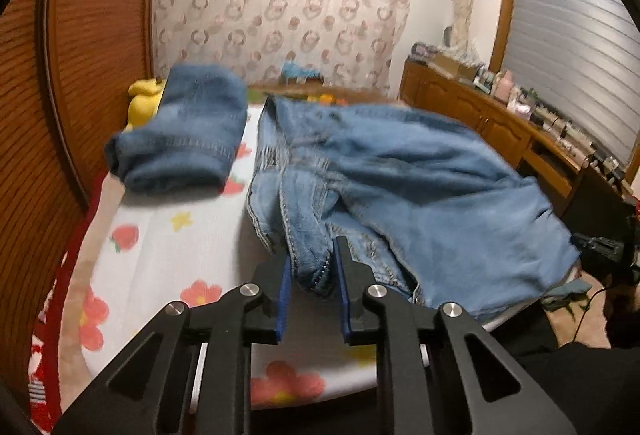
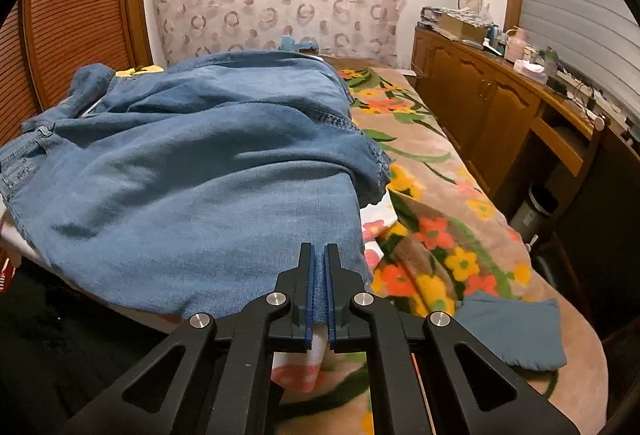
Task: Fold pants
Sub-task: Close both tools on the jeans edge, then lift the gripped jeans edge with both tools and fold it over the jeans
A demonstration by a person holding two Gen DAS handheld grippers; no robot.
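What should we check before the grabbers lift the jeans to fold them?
1. Right gripper pinching the edge of the jeans: ok.
2. Left gripper holding a bunched fold of denim: ok, though blurred.
3. Both grips on the same jeans: cannot tell.
4. Jeans lying flat: not ok, rumpled.
5. Folded jeans out of the way: ok, off to the side.
6. Small blue cloth clear of the jeans: ok.
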